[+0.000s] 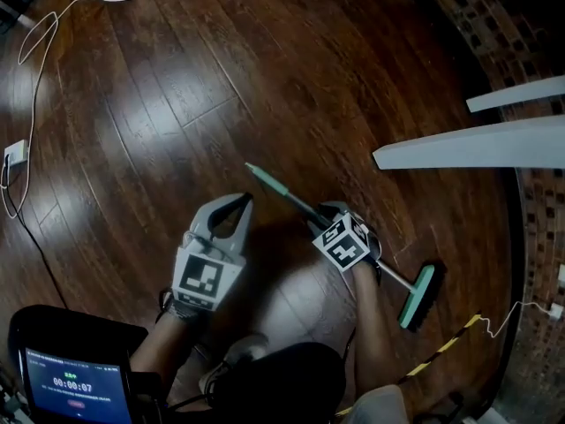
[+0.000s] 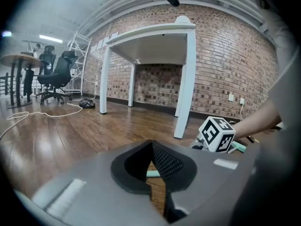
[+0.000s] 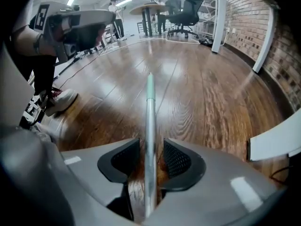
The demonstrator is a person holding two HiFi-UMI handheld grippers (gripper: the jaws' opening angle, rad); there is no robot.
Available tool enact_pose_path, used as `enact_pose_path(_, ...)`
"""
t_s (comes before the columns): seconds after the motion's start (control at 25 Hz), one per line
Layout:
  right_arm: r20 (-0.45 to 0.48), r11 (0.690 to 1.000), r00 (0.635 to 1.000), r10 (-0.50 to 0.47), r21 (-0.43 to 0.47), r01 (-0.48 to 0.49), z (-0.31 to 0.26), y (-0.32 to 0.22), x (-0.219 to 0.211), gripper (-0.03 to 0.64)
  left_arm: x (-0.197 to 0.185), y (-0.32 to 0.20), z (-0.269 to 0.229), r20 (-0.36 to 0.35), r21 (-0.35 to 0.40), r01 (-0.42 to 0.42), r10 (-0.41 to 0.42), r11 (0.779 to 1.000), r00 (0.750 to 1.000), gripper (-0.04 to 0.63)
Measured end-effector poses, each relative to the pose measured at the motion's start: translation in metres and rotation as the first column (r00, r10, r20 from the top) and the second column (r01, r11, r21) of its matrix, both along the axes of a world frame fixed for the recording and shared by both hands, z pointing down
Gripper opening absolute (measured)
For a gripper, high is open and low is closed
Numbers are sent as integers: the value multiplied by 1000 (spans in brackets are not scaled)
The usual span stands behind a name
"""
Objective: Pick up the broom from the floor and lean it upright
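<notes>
On bare floor (image 1: 177, 104) beside the table (image 1: 468, 148) edge, the broom (image 1: 296, 200) is straddled by the parted right tongs (image 3: 149, 160); the left tongs (image 2: 151, 160) are closed together, empty.

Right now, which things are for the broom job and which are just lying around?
For the job:
broom, lying flat
right gripper, open, jaws astride it
left gripper, shut and empty

Just lying about:
white cable
white table
office chair
striped tape
</notes>
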State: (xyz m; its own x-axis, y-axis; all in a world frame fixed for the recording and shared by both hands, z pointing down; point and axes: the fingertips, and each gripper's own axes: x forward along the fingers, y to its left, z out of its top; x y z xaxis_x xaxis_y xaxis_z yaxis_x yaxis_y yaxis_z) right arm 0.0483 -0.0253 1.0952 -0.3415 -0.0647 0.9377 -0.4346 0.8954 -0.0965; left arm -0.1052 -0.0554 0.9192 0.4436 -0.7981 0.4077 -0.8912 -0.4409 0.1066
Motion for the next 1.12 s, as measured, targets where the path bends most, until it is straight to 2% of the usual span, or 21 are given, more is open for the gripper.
enact_pose_path(0.16, -83, 995, 994, -76, -70, 70, 12, 7, 4, 139, -2, 4, 3, 10, -14, -4, 4, 1000, 1000, 2)
enact_pose_path(0.52, -256, 983, 950, -178, -94, 159, 16, 9, -1, 110, -5, 0, 9, -10, -29, -5, 5, 1000, 1000, 2)
enact_pose_path(0.84, -235, 995, 966, -103, -33, 98, 8, 13, 6, 87, 8, -4, -4, 2, -11, -38, 38, 999, 999, 2)
enact_pose_path(0.96, -237, 996, 970, -62, 48, 75, -12, 4, 16, 86, 6, -13, -22, -29, -14, 2, -2, 1000, 1000, 2)
enact_pose_path(1.12, -211, 988, 977, 27, 154, 6, -73, -3, 36, 84, 8, -25, -80, -96, -15, 71, -72, 997, 993, 0)
